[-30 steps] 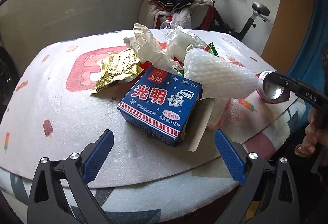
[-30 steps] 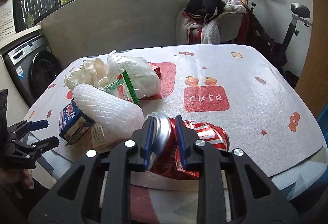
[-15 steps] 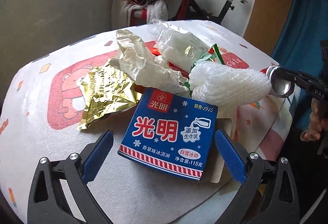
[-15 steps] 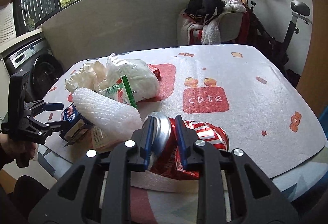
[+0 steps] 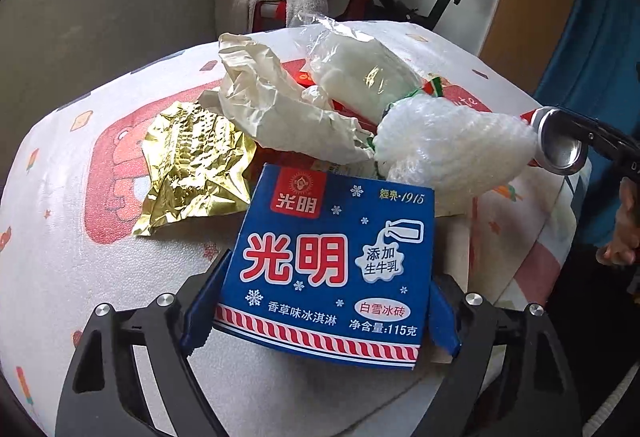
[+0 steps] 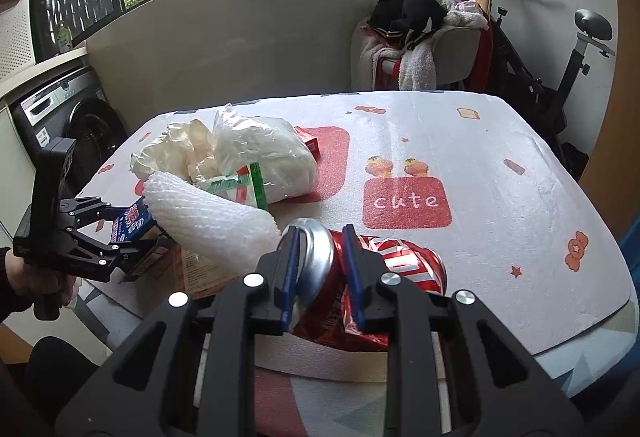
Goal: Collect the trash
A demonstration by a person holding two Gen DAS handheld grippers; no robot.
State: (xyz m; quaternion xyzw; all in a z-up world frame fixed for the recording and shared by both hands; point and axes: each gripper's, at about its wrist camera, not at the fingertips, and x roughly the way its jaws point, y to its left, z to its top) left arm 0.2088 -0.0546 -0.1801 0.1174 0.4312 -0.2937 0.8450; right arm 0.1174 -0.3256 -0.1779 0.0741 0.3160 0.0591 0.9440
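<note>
My left gripper (image 5: 320, 313) has moved in close. A moment ago the blue ice cream box (image 5: 332, 257) lay out in front of it, with space all around. Now the box sits right between my two blue fingers (image 5: 206, 303). The fingers have come in from wide apart and stand right at the left and right sides of the box. They look like they touch it, but I cannot tell if they squeeze it yet. The box lies on the tabletop (image 5: 100, 269), at the near edge. I think one more small squeeze will give me a good hold, and then I can lift this piece of trash away.

My right gripper (image 6: 318, 273) has not changed. It is clamped tight on the top end of the squashed red can (image 6: 380, 277). The can lies on its side at the near edge of the tabletop.

More trash waits behind the box. The gold wrapper (image 5: 192, 169) is to the far left. The white crumpled paper (image 5: 276, 109) and the clear plastic bag (image 5: 360, 77) are farther back. The white foam net (image 5: 448, 145) is on the right, touching the box's far corner.
</note>
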